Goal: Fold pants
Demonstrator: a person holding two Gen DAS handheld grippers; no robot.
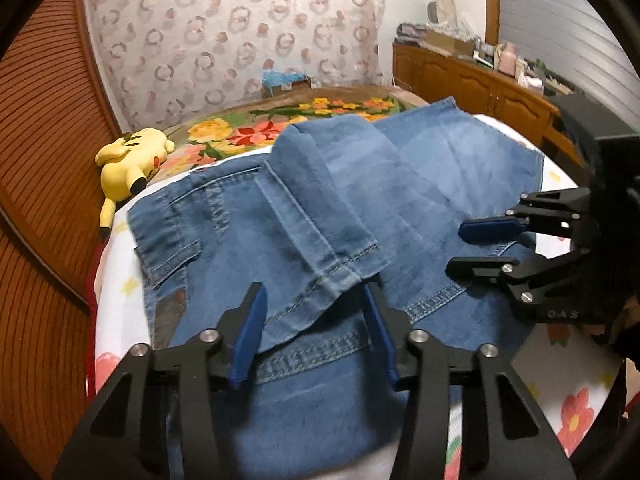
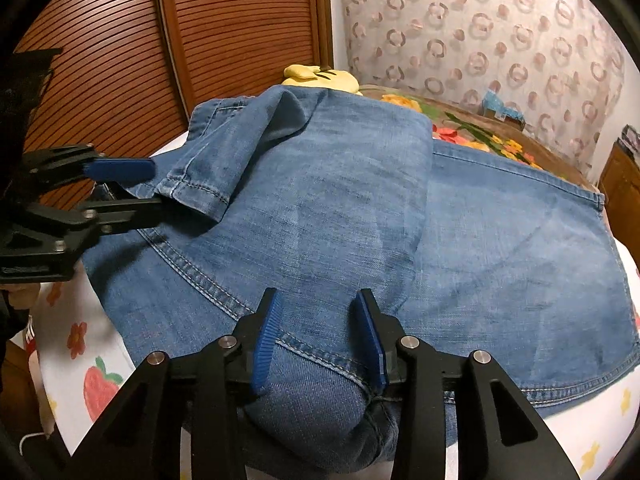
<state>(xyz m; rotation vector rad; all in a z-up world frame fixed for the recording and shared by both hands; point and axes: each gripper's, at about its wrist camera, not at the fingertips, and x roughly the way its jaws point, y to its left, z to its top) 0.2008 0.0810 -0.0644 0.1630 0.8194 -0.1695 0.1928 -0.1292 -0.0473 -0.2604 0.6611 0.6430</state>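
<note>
Blue denim pants (image 1: 304, 208) lie on a table covered with a white floral cloth (image 1: 576, 412). One leg is folded back over the rest, its hem (image 1: 340, 272) lying between the open fingers of my left gripper (image 1: 316, 300). In the right wrist view the pants (image 2: 340, 208) fill the middle, and my left gripper (image 2: 154, 186) sits at the leg hem (image 2: 192, 196), jaws apart around it. My right gripper (image 2: 316, 312) is open just above the denim near a curved seam. It also shows in the left wrist view (image 1: 456, 248), open over the pants' right side.
A yellow plush toy (image 1: 128, 160) lies at the table's far left, beside a slatted wooden door (image 1: 44, 152). A bed with a flowered cover (image 1: 280, 120) lies behind, and a wooden cabinet (image 1: 472, 80) with clutter stands at the right. A patterned curtain (image 1: 232, 32) hangs behind.
</note>
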